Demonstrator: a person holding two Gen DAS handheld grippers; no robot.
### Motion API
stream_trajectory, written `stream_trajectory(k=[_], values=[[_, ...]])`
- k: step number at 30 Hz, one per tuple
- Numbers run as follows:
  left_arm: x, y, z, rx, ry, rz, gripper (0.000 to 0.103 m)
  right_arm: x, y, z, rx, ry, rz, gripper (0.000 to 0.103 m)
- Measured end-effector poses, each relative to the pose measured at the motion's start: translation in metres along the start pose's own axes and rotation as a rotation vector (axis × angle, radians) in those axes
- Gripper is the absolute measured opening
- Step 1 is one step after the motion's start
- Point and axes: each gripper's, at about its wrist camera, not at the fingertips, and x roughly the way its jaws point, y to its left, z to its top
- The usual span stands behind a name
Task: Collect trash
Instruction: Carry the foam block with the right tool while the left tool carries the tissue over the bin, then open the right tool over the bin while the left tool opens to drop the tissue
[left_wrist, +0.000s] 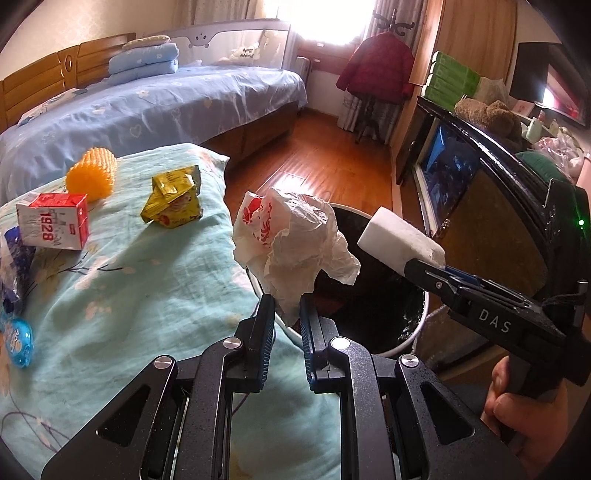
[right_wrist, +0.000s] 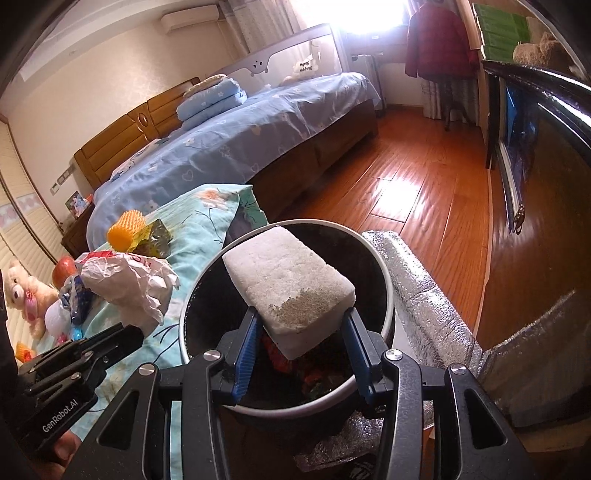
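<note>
Carrying two pieces at once, the person is bringing both to the black-lined trash bin (right_wrist: 384, 280), which is sitting on the floor just beside the cushion's edge. The left gripper (left_wrist: 288, 314) is clenching a crumpled white paper wrapper (left_wrist: 295, 243) with red print, its jaws pinched nearly together on the lower tail; in the left wrist view the wrapper is hanging at the bin's 9 o'clock rim, only partly over the opening. The right gripper (right_wrist: 301, 354) is grasping a white foam block (right_wrist: 291, 284) across its width, jaws half spread, and the block is hovering over the middle of the bin. Some coloured scraps are already lying at the bin's bottom, so part of the collecting looks done. Neither held piece is being let go yet. Still waiting on the light blue flowered cushion (left_wrist: 147, 288), seen from the left wrist: a yellow crumpled packet (left_wrist: 173, 199) at 12 o'clock, an orange foam net (left_wrist: 92, 177) and a red-and-white carton (left_wrist: 51, 221) toward 10 o'clock, and blue wrappers (left_wrist: 14, 325) at 9 o'clock. I judge the job roughly midway, with several pickups remaining.
</note>
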Motion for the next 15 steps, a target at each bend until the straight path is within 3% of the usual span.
stream_trajectory(k=[15], values=[[0.014,-0.012,0.005,0.019,0.027,-0.01,0.015,0.005,-0.012,0.011,0.018,0.011,-0.003,0.049]])
